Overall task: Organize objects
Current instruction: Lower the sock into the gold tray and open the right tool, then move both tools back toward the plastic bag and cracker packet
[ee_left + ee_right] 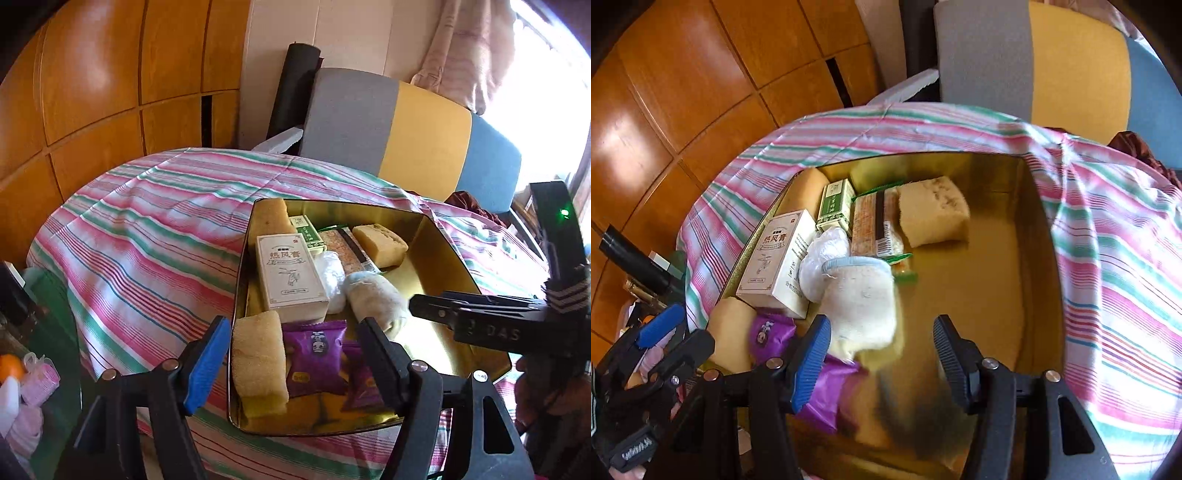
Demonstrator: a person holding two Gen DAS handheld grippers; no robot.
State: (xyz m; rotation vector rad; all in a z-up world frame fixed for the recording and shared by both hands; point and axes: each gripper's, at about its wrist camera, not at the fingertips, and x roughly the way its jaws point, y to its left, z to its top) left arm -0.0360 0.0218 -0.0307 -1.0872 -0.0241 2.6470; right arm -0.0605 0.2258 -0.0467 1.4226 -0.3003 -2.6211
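Striped cloth (147,229) under glossy rectangular tin (436,236)

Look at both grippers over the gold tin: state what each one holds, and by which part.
Nothing is held. The left gripper is open above the purple snack packet; the right gripper is open beside the white cloth roll, its fingers not closed on it.

tin (436,221) on tablecloth (147,229) | box (288,273) in tin, left side | sponge (380,240) behind, right | snack packet (316,354) in front of box | chair (406,129) behind table
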